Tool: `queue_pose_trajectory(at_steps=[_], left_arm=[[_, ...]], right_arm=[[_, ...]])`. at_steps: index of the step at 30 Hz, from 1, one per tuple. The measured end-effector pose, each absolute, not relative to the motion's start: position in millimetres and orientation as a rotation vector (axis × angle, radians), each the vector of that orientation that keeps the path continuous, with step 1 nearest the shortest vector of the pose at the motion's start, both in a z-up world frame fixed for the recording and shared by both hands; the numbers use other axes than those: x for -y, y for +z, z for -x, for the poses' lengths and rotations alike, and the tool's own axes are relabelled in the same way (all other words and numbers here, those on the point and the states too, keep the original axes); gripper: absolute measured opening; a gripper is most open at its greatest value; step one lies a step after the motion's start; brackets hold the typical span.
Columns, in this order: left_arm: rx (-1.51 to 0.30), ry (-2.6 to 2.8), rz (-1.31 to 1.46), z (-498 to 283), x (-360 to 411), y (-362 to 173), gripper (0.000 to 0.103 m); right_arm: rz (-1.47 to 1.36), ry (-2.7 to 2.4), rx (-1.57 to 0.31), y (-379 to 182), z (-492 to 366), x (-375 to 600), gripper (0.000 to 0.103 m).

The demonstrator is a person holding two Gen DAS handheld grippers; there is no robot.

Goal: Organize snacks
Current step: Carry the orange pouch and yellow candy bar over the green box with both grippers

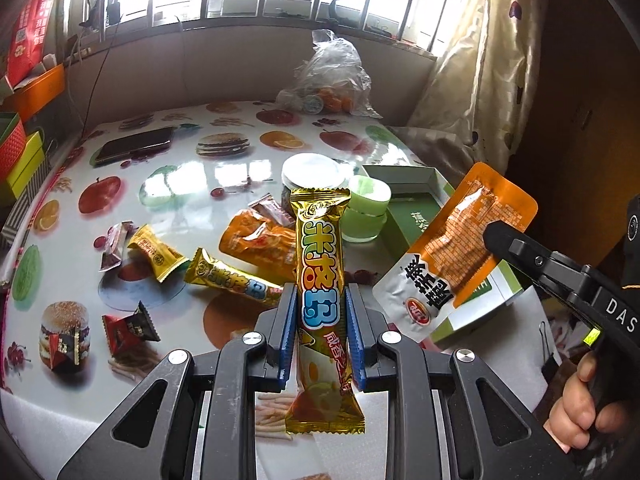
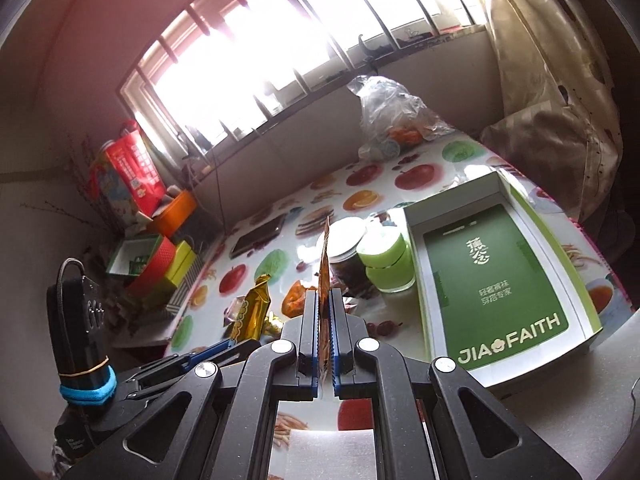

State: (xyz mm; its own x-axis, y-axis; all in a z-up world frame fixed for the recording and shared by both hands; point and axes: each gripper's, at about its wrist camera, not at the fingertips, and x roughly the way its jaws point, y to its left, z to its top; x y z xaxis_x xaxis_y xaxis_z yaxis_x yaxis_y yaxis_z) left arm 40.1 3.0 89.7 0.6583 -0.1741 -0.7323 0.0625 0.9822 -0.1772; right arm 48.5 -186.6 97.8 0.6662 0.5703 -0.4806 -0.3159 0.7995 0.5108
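So both grippers have a snack each, up off the table with the fruit-and-burger print. The left gripper is clamped on a long gold snack bar, blue pads squeezing it around the middle so the wrapper stands pretty much upright, top end poking above the jaws and bottom end hanging below them. The right gripper has its jaws nearly all the way together on a flat orange pouch; from its own camera the pouch is edge-on, just a thin sliver between the pads, while the left view shows the whole thing, orange with a silver bottom end, tilted and held up in front of the green box. That box sits open at the right side of the table, its white rim showing, with "JIA FAITH" printed on the green inside. Just left of it stand a light green jar and a white-lidded jar. The rest of the snacks are still scattered on the table: a second gold bar, an orange packet, a small yellow candy and a few dark little wrappers. A phone lies further back, and a clear plastic bag near the wall.
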Motion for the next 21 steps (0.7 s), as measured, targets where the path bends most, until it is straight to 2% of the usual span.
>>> queue_pose_trajectory(at_steps=[21], left_arm=[[-0.868,-0.312,0.095,-77,82,90,0.024]], right_arm=[[-0.477,0.341,-0.654,94,-61,279,0.005]])
